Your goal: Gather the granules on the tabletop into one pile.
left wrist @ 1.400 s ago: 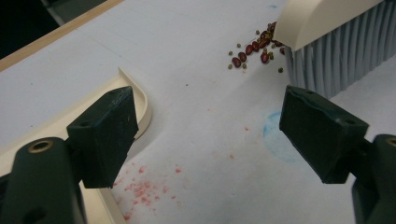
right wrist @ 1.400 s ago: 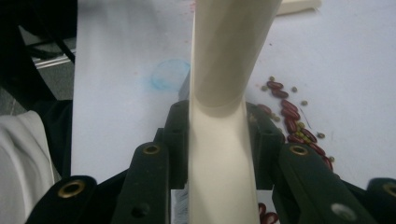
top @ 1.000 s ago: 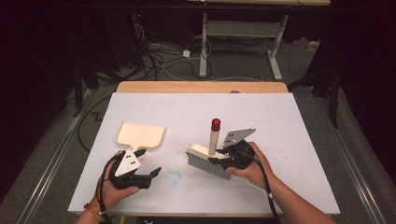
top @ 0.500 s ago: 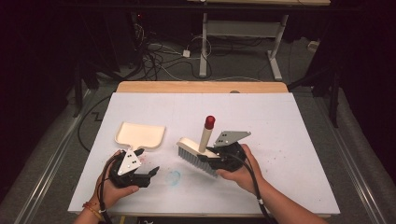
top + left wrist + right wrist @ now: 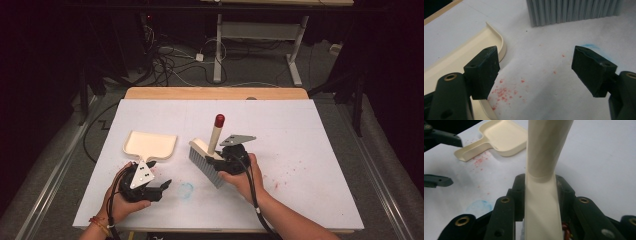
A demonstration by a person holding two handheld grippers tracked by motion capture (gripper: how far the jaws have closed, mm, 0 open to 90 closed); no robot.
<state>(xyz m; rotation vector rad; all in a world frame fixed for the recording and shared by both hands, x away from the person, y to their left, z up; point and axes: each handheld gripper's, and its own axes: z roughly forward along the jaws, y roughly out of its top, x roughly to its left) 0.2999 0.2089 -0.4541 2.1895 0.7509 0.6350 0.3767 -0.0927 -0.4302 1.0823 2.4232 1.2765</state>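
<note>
My right gripper (image 5: 541,202) is clamped on the brush handle (image 5: 544,170), one black jaw pressed against each side of the cream shaft, which rises up the middle and out past the top. Beyond it, toward the far left of the white table (image 5: 599,157), lies the cream dustpan (image 5: 504,137), its handle pointing left. Red crumbs (image 5: 480,161) are scattered just beside that handle. A pale blue smear (image 5: 479,207) marks the table close to my left-hand jaw. At the left edge, my left gripper (image 5: 439,160) hangs with its jaws apart.
</note>
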